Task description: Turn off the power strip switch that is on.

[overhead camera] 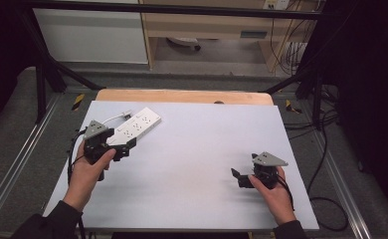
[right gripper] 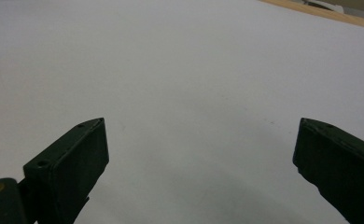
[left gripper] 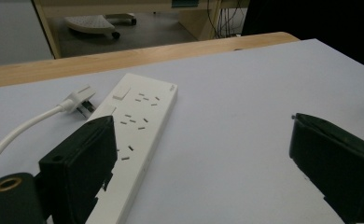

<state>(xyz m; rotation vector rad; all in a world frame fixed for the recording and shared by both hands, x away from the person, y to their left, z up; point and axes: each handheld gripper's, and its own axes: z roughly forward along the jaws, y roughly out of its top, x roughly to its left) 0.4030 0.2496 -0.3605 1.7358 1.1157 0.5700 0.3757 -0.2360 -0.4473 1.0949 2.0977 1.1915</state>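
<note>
Item: white power strip (overhead camera: 136, 126), lying flat on the white-covered table (overhead camera: 197, 164) at its far left, long axis slanting away from the person; sockets face up, a switch at the far end; white plug (left gripper: 80, 103) and cord (left gripper: 21, 133) lie just beside the strip's far end on the left, unplugged, prongs resting on the table. Left gripper (overhead camera: 125, 148): held in the person's left hand (overhead camera: 90, 167) at the near end of the strip, jaws spread wide; in the left gripper view one jaw stands over the strip's near end, the other well off to the side over bare table; nothing grasped. Right gripper (overhead camera: 238, 178): held low over bare table at the near right, well apart from the strip, jaws likewise spread and empty. Status, as judged: work barely begun; approach to the strip made by the left side, no hold taken; plug not yet seated in any socket; grasping, lifting or plugging all remain.
</note>
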